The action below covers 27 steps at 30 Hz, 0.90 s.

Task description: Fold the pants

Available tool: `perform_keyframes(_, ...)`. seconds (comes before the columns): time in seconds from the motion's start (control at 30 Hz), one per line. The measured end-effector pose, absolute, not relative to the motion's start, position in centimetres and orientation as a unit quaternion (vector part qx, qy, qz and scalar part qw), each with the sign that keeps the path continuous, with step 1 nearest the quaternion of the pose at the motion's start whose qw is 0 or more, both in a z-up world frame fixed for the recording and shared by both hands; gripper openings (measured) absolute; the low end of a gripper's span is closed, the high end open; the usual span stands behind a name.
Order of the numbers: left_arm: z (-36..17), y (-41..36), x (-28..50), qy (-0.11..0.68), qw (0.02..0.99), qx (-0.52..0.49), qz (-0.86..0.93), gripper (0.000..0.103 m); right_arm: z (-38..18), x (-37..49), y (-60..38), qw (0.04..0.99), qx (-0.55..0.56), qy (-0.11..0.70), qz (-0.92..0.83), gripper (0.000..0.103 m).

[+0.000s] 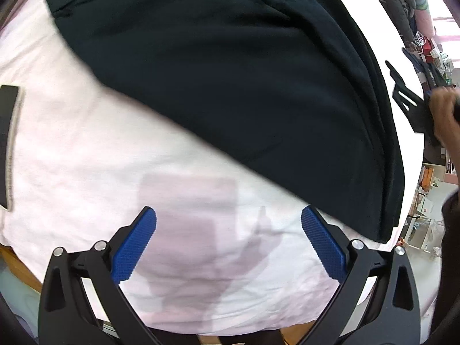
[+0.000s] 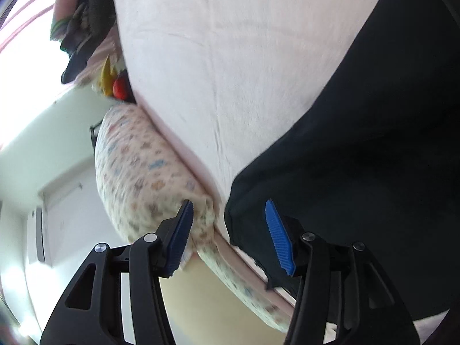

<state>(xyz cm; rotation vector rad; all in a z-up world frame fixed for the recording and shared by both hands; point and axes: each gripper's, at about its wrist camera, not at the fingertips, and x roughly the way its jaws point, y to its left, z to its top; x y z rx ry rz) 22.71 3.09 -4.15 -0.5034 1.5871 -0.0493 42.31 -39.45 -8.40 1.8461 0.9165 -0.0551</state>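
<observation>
Pale pink sheet is covering the bed (image 1: 72, 149), and the dark pants (image 1: 244, 86) are lying flat on it, reaching to the bed's right edge, where several layers of cloth are stacking up. Clutter of a room is showing beyond that edge.

The left gripper (image 1: 228, 244) is hovering over bare sheet near the bed's front edge, just beside the pants. Its jaws are standing wide apart with nothing between them. The right gripper (image 2: 230, 235) is pointing along another edge of the bed, where a patterned bolster (image 2: 149, 178) is lying against the mattress. Its jaws are standing half open and are holding nothing; a corner of the pants (image 2: 359, 158) is lying just beside the right blue pad (image 2: 277, 235).

The pants are looking soft, limp and light, so I judge they will sag and wrinkle when they are lifted at one point only. Taking hold of two corners of one hem or edge, one in each gripper, seems to be the safest way.
</observation>
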Motion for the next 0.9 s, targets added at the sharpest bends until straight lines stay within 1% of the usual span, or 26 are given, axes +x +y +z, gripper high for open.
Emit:
perform_keyframes(0.03, -4.1, 3.3, 22.8, 0.704, 0.675, -0.222, -0.022, 0.101, -8.7, 42.6, -39.4, 0.519, 0.761, 0.387, -0.036, 0.046)
perform_keyframes(0.07, -4.0, 3.8, 23.2, 0.701, 0.679, -0.218, -0.020, 0.101, -9.0, 42.5, -39.5, 0.524, 0.755, 0.391, -0.049, 0.045)
perform_keyframes(0.3, -3.5, 7.0, 23.8, 0.679, 0.702, -0.216, 0.003, 0.101, -10.9, 41.7, -40.1, 0.530, 0.737, 0.407, -0.098, 0.044)
perform_keyframes(0.37, -3.5, 7.0, 24.1, 0.679, 0.700, -0.221, 0.007, 0.101, -10.9, 41.8, -40.5, 0.540, 0.728, 0.404, -0.120, 0.043)
perform_keyframes(0.4, -3.5, 7.0, 24.2, 0.679, 0.700, -0.224, 0.008, 0.101, -10.9, 41.8, -40.7, 0.541, 0.729, 0.400, -0.128, 0.041)
perform_keyframes(0.43, -3.4, 7.1, 24.3, 0.677, 0.701, -0.225, 0.008, 0.101, -11.0, 41.7, -40.9, 0.543, 0.727, 0.398, -0.133, 0.026)
perform_keyframes(0.5, -3.2, 7.0, 24.5, 0.670, 0.707, -0.226, 0.006, 0.101, -10.8, 41.9, -41.1, 0.554, 0.716, 0.402, -0.134, 0.009)
perform_keyframes(0.67, -2.9, 8.6, 25.0, 0.660, 0.713, -0.236, -0.007, 0.101, -8.5, 41.6, -40.7, 0.603, 0.693, 0.389, -0.077, 0.006)
perform_keyframes(0.73, -3.0, 9.1, 25.7, 0.660, 0.702, -0.265, -0.023, 0.101, -7.0, 40.9, -40.5, 0.627, 0.673, 0.389, -0.042, 0.005)
perform_keyframes(0.8, -3.2, 9.2, 26.3, 0.656, 0.685, -0.314, -0.032, 0.101, -5.3, 39.6, -39.9, 0.653, 0.638, 0.407, 0.006, 0.005)
perform_keyframes(0.9, -2.7, 9.7, 28.2, 0.628, 0.686, -0.366, -0.038, 0.101, -3.9, 36.3, -38.7, 0.667, 0.599, 0.438, 0.062, 0.003)
